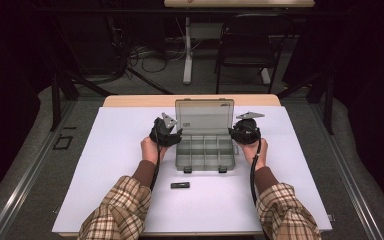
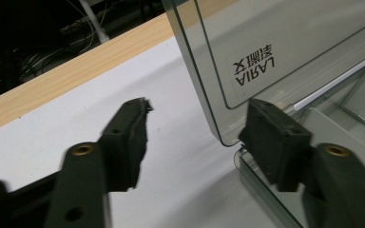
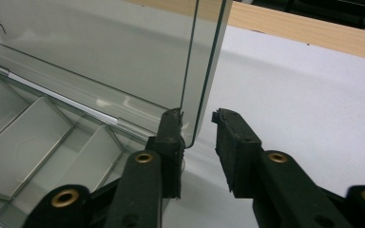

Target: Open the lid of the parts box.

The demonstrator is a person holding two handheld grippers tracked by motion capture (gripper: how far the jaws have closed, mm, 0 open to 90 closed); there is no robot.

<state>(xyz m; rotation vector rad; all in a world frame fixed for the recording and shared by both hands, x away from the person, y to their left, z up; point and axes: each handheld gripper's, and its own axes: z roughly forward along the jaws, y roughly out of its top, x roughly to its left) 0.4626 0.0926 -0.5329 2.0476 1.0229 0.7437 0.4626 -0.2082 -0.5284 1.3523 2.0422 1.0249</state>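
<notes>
Organizer box (image 1: 205, 150) sits in the middle of the white sheet (image 1: 115, 165), a clear grey plastic case with its lid (image 1: 204, 116) standing upright at the far side. Just in front of it, near the person's edge, lies a small black flat piece (image 1: 180, 185), apart from the box and from both hands. Nothing stands between the grippers and the box.

That white sheet covers a table (image 1: 130, 100) whose wooden edge shows along the far side. Beyond it the room is dark: a black chair (image 1: 250, 45), a white table leg (image 1: 187, 50) and loose cables on a grey floor.

Inside, the box is split by dividers into several compartments, and those I can see hold nothing. The lid bears a printed label, seen mirrored in the left gripper view (image 2: 254, 64).

The left gripper (image 1: 172, 136) is at the lid's left lower corner, jaws spread apart, one pad (image 2: 275, 142) close to that corner, though whether it touches is hard to judge. The right gripper (image 1: 236, 134) has its jaws astride the lid's right edge, released, with a gap on the outer side while the inner pad (image 3: 171, 142) lies against the plastic.
</notes>
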